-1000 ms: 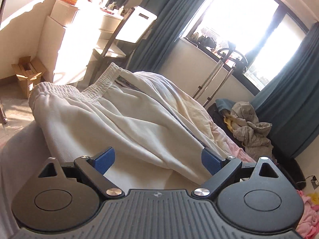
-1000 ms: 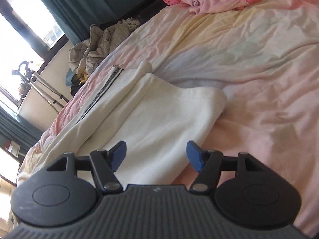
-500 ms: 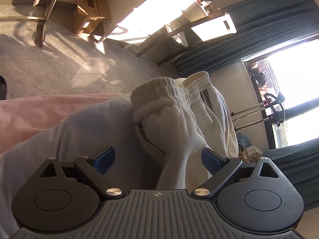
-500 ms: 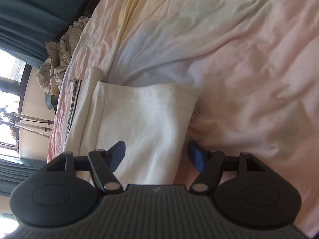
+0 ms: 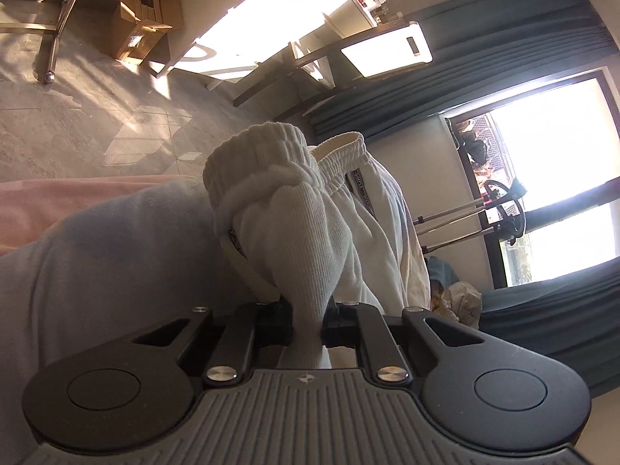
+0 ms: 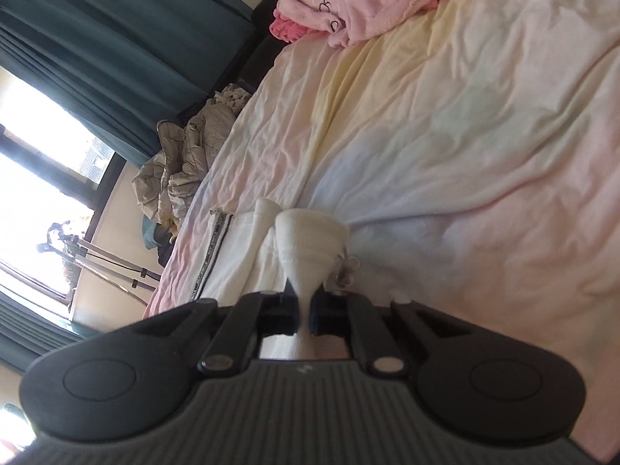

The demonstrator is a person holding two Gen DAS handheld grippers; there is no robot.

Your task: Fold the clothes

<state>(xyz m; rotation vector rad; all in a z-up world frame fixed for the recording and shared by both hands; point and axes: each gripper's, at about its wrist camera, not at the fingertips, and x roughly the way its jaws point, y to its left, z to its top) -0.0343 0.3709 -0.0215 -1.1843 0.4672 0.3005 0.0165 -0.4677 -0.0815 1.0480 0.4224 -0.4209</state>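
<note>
Both grippers, left gripper [image 5: 306, 325] and right gripper [image 6: 304, 316], are clamped on opposite ends of white knit sweatpants [image 5: 310, 232] w/ elastic waistband, probably to lift & fold them over pastel bedsheet [image 6: 445, 135].

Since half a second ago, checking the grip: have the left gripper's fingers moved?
Yes. The left gripper has shut on the white trousers; its fingers closed inward toward the cloth, judged against the gripper's own body.

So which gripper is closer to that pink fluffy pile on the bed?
Right. The right gripper, clamping the white trousers, faces the pink pile across the sheet; the left gripper's view never shows it.
</note>
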